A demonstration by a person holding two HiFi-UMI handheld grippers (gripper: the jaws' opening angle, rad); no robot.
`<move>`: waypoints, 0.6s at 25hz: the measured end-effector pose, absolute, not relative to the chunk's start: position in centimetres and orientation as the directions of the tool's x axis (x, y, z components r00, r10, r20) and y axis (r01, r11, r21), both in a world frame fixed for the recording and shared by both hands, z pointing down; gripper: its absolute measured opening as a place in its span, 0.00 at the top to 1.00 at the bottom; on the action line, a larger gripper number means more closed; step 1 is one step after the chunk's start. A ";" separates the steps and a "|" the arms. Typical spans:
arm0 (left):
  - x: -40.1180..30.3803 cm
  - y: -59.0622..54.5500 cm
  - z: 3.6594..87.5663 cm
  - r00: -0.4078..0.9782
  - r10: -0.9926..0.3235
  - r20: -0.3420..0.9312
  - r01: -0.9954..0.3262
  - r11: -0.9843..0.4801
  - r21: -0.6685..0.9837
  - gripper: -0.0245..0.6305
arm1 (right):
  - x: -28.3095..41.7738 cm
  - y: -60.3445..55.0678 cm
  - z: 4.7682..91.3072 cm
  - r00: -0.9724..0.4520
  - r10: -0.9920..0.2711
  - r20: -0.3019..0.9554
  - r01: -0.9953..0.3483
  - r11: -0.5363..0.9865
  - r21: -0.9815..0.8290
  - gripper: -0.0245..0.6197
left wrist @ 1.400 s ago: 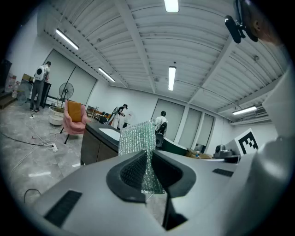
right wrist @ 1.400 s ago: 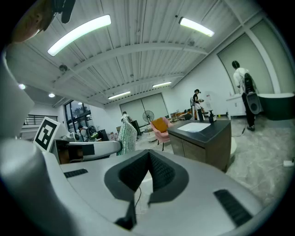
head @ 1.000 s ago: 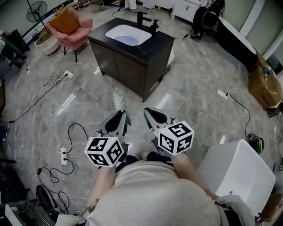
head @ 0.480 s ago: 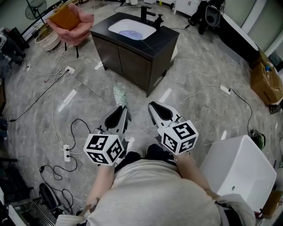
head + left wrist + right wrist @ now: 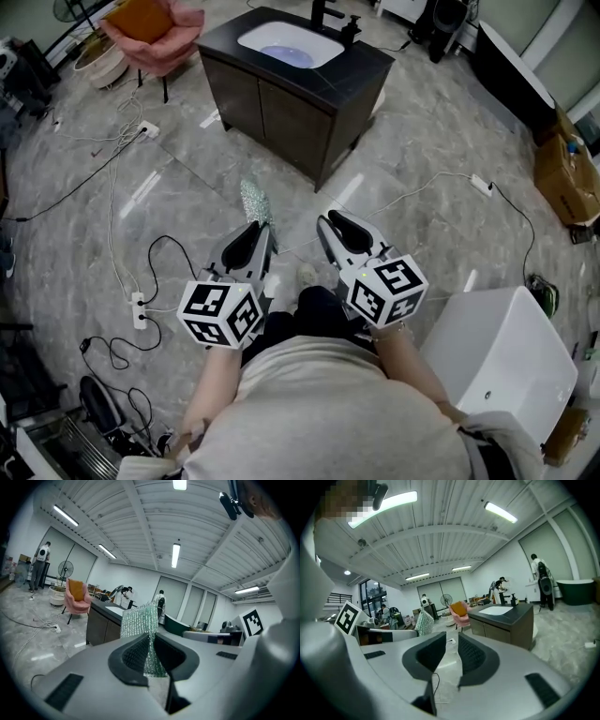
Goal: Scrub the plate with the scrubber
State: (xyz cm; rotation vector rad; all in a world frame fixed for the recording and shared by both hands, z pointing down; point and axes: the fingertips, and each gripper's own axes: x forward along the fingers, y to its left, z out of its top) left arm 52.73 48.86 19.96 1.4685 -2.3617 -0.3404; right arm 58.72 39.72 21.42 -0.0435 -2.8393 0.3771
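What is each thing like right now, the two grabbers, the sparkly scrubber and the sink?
left gripper: jaws shut on the scrubber.
scrubber: upright, sticking out beyond the jaws.
right gripper: jaws apart, have just been opening, nothing between them.
sink: set in the dark cabinet; contents too small to tell.

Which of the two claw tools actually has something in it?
The left gripper: its jaws pinch a glittery green scrubber. On the right gripper the jaws have just been opening, with nothing between them.
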 end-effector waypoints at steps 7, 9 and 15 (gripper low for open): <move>49.3 47.8 21.0 -0.435 -0.884 0.172 -0.796 0.466 0.387 0.87 | 54.6 38.6 22.8 -0.952 0.112 0.286 0.027 0.958 -0.284 0.83; 47.8 47.1 21.2 -0.441 -0.880 0.177 -0.792 0.474 0.386 0.87 | 52.9 37.8 23.0 -0.950 0.120 0.287 0.033 0.956 -0.291 0.82; 41.9 44.0 21.6 -0.473 -0.861 0.186 -0.769 0.506 0.391 0.87 | 47.1 34.4 23.5 -0.942 0.154 0.298 0.064 0.955 -0.290 0.80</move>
